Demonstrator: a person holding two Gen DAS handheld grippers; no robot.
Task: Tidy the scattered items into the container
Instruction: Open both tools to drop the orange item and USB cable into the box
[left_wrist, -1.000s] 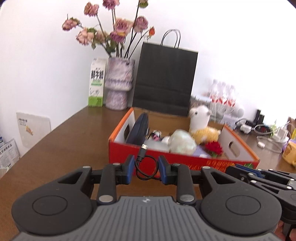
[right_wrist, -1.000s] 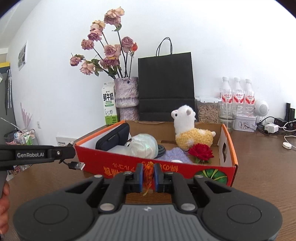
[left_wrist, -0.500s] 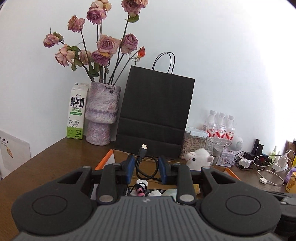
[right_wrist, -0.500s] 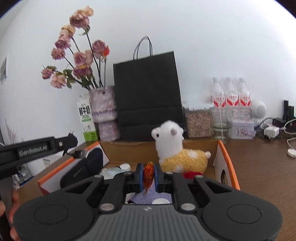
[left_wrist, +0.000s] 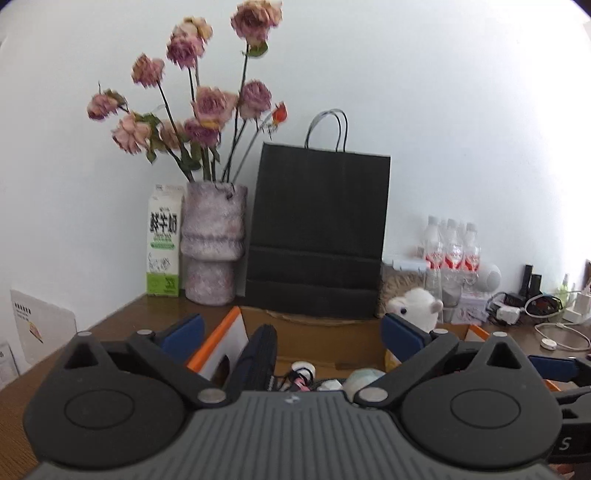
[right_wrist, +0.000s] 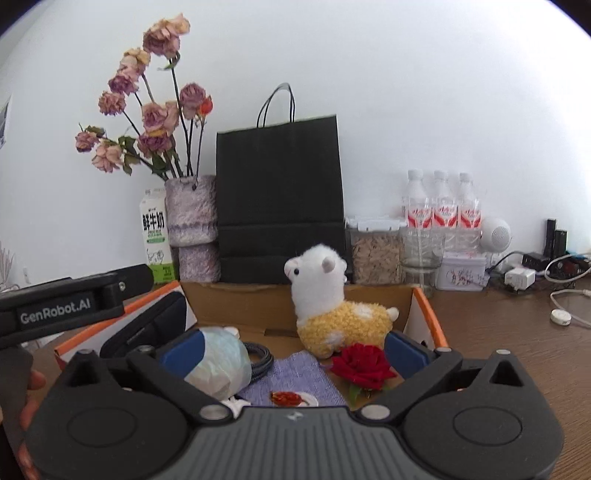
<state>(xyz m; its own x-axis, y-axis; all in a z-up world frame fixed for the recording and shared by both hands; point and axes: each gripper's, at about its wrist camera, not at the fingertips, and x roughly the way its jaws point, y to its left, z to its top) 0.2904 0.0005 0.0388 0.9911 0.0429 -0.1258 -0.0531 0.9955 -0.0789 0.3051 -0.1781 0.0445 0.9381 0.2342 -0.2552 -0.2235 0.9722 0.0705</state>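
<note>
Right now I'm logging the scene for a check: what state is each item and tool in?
Left tool: open, empty, over the box.
Right tool: open, empty.
Orange box: open-topped, holding items.
Alpaca plush: upright in the box.
Red rose: lying in the box.
Black paper bag: standing behind the box.

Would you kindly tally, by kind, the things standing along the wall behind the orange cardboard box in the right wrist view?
Clear plastic water bottles with red labels: 3
Black paper carrier bag with handles: 1
White and green milk carton: 1
Mottled purple vase of dried pink roses: 1
Clear lidded tub of oat flakes: 1
Empty glass jar: 1
Total: 8
</note>
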